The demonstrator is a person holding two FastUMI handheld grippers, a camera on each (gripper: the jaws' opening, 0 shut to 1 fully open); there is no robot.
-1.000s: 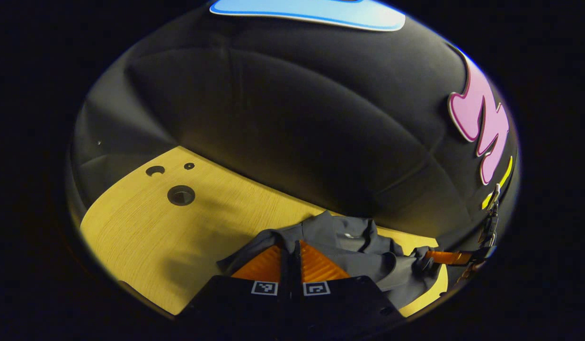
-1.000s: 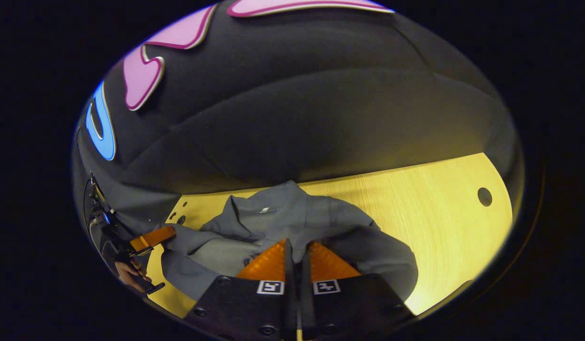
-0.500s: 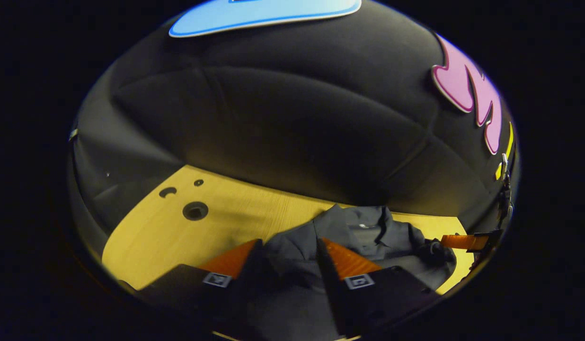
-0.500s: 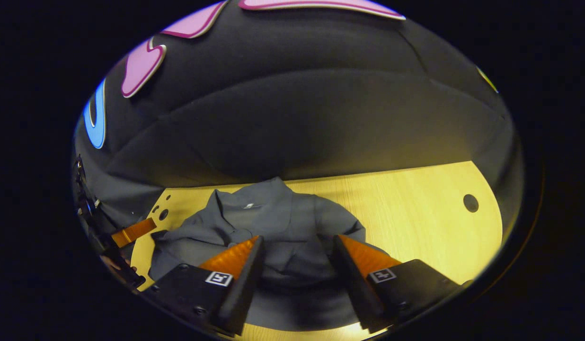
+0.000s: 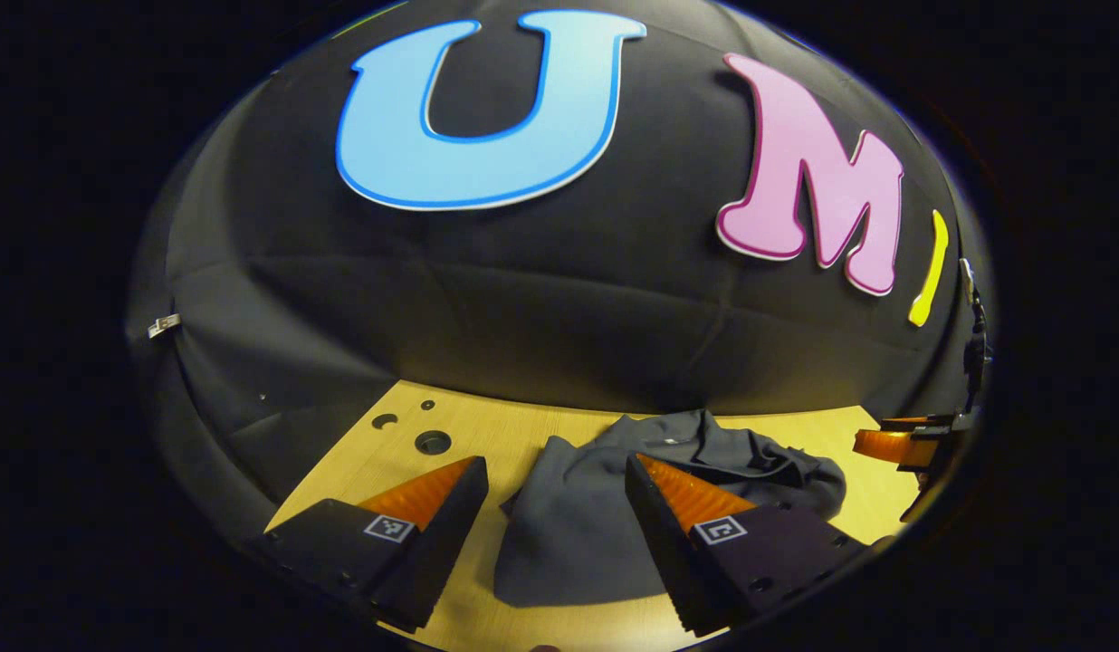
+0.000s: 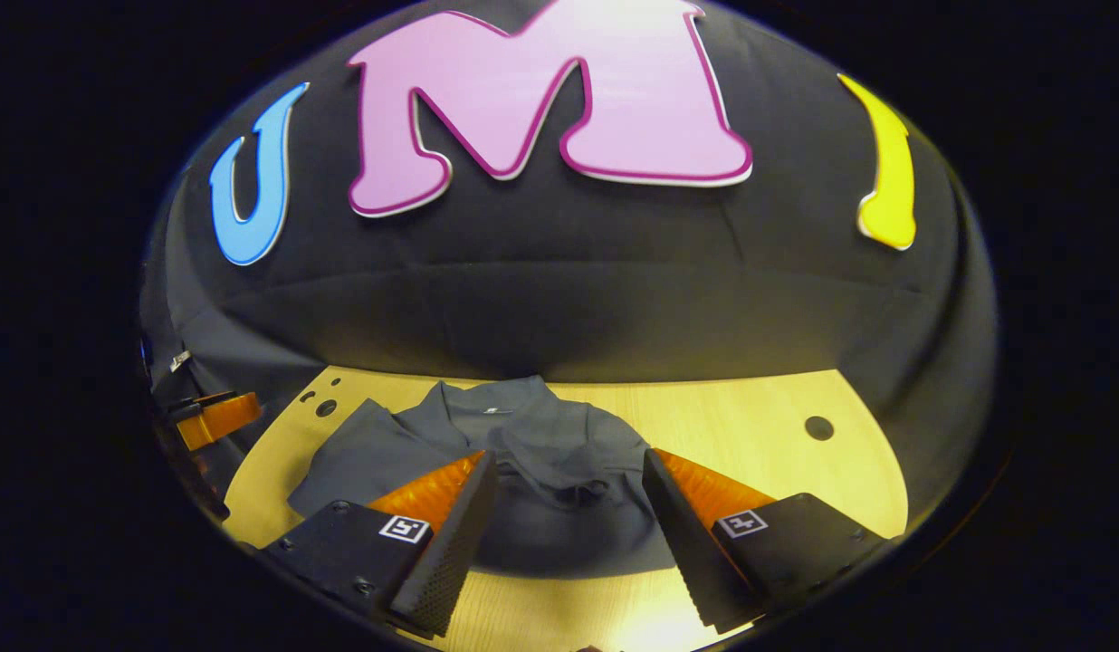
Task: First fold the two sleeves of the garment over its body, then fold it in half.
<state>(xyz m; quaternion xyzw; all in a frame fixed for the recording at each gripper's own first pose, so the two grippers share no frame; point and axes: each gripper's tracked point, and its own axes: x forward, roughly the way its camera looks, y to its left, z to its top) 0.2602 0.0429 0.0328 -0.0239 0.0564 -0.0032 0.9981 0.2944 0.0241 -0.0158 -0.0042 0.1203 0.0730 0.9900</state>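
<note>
Shirt: a grey shirt lies bunched on the table, in the lower centre of the left gripper view; in the right gripper view it sits low and a little left of centre, collar toward the back wall.
Shirt shape: rumpled, with cloth doubled over its body; a flat flap spreads toward the lower left of the right gripper view, and a puckered heap sits at mid-frame between the fingers there.
Collar: at the far end of the shirt, near the table's back edge, in both views.
Table: light wood, with small round holes at its left side and one hole at the right of the right gripper view.
Left gripper: at the bottom of its own view, fingers spread wide, nothing between them but a view of the shirt beyond; it touches no cloth that I can see.
Right gripper: at the bottom of its own view, fingers likewise wide apart and holding nothing, the shirt seen between them.
Other gripper, far off: the right one shows at the right edge of the left gripper view; the left one at the left edge of the right gripper view, both clear of the shirt.
</note>
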